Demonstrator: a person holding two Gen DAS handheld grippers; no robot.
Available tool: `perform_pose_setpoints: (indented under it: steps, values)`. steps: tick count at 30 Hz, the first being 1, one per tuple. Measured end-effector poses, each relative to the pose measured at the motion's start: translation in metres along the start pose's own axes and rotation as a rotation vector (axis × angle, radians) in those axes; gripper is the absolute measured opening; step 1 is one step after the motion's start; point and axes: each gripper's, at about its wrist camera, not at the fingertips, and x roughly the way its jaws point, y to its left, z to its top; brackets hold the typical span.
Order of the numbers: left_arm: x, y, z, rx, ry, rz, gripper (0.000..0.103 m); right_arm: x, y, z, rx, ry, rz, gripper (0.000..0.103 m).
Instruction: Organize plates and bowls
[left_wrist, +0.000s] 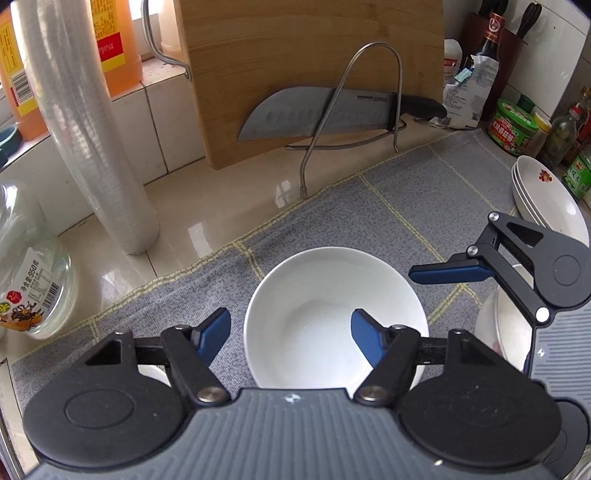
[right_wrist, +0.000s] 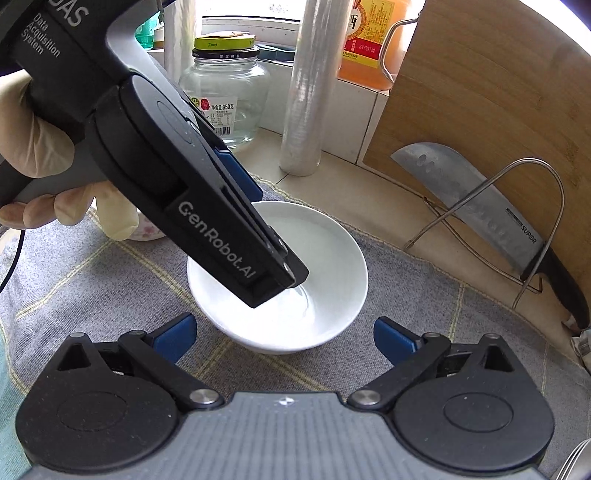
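Note:
A plain white bowl (left_wrist: 328, 310) (right_wrist: 325, 266) sits upright on a grey checked cloth (left_wrist: 388, 221). My left gripper (left_wrist: 290, 332) is open and straddles the bowl's near left rim, one blue finger outside and one inside. In the right wrist view the left gripper (right_wrist: 258, 254) reaches down into the bowl from the left. My right gripper (right_wrist: 284, 338) is open and empty, just short of the bowl's near side. One of its fingers (left_wrist: 450, 272) shows in the left wrist view to the right of the bowl. A stack of white plates with a red flower (left_wrist: 550, 199) lies at the far right.
A wooden cutting board (left_wrist: 314, 70) with a cleaver (left_wrist: 314, 114) in a wire rack stands behind the cloth. A roll of cling film (left_wrist: 88, 133), a glass jar (left_wrist: 33, 277) and oil bottles stand to the left. Sauce bottles (left_wrist: 513, 127) crowd the far right. A flowered bowl (right_wrist: 147, 229) sits under my gloved hand.

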Motion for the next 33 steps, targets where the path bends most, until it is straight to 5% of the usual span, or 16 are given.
perform_pose_setpoints:
  steps: [3, 14, 33]
  values:
    - [0.0037, 0.0002, 0.0015, 0.002, 0.017, -0.011, 0.061, 0.0021, 0.001, 0.0014, -0.004, -0.002, -0.001, 0.103]
    - [0.0028, -0.0003, 0.0045, 0.019, 0.016, -0.035, 0.059, 0.008, -0.0026, 0.0053, -0.003, -0.006, 0.016, 0.093]
    - [-0.0046, -0.0031, 0.0048, 0.03, 0.003, -0.043, 0.058, 0.0021, -0.0046, 0.0012, 0.003, -0.008, 0.013, 0.093]
